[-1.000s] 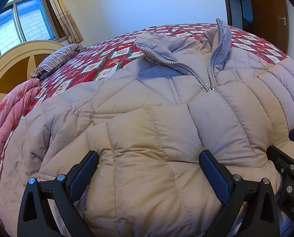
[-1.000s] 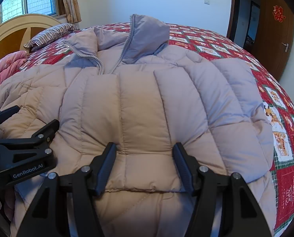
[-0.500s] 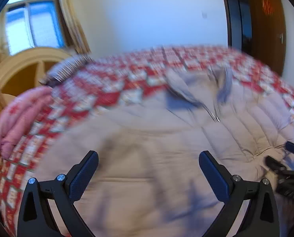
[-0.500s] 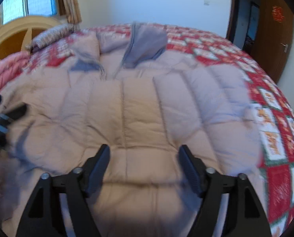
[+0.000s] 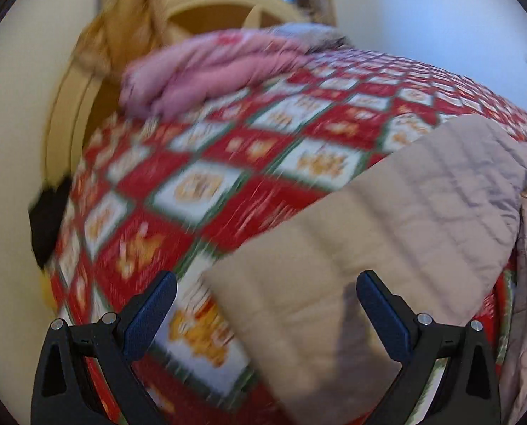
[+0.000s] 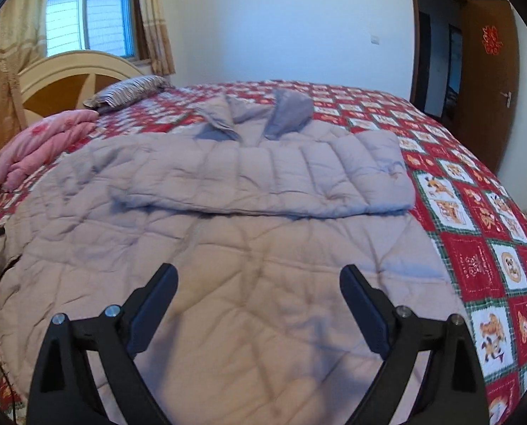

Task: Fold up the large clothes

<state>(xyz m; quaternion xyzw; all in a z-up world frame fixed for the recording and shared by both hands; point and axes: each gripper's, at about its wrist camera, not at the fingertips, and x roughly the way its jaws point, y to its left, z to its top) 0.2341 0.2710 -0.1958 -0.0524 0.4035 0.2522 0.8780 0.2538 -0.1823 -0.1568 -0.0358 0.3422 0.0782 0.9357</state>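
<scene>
A large beige quilted puffer jacket (image 6: 249, 248) lies flat on the bed, collar (image 6: 259, 113) at the far side. Its right sleeve (image 6: 263, 180) is folded across the chest. My right gripper (image 6: 258, 304) is open and empty, held above the jacket's lower part. In the blurred left wrist view, my left gripper (image 5: 267, 308) is open and empty above the end of the jacket's left sleeve (image 5: 387, 233), which sticks out over the bedspread.
The bed has a red and white patterned quilt (image 6: 475, 233). A folded pink blanket (image 6: 40, 145) and a striped pillow (image 6: 129, 90) lie by the wooden headboard (image 6: 61, 81). A door (image 6: 486, 81) stands at the right.
Both grippers have pulled back from the jacket's hem. The left gripper has swung left to the outstretched sleeve. The right sleeve now lies folded across the chest.
</scene>
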